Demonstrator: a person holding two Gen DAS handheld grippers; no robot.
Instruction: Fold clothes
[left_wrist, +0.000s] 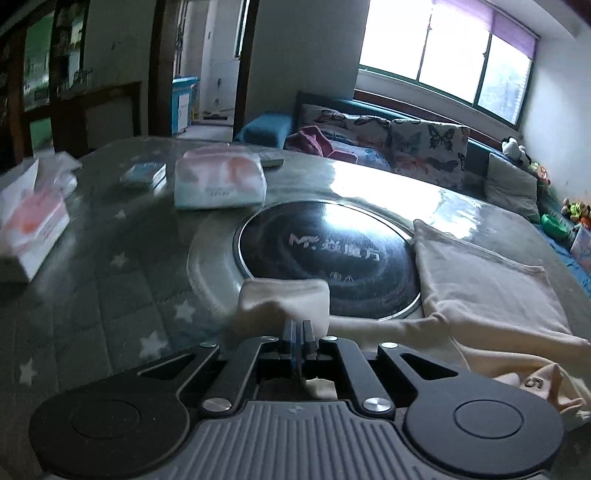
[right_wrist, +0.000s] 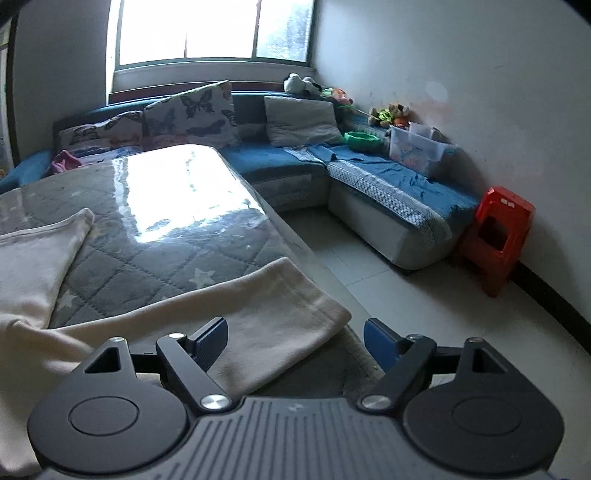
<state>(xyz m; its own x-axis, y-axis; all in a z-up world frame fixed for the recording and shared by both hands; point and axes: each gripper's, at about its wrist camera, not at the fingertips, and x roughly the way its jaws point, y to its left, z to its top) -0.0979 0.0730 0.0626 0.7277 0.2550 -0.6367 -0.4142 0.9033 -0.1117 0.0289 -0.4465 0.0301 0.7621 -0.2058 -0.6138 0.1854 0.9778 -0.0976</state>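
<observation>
A cream garment (left_wrist: 487, 280) is lying spread across the table (left_wrist: 110, 280), one sleeve end (right_wrist: 288, 306) reaching the table's edge. The left gripper (left_wrist: 298, 332) is pinching a bunched fold of it, fingers closed on the cloth. The right gripper (right_wrist: 295, 341) is hovering over the sleeve, fingers wide apart. A black round hob (left_wrist: 328, 254) is showing "Mr." and blurred characters; tissue packs (left_wrist: 219, 177) are sitting beyond.

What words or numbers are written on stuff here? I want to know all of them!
"Mr." then some Chinese characters too blurred to read: on the round black cooktop set in the table.
"5", seen sideways: on the cream garment.
Small print on the tissue pack: too blurred to read.
Tissue box: nothing readable.
Right wrist view: no text.
</observation>
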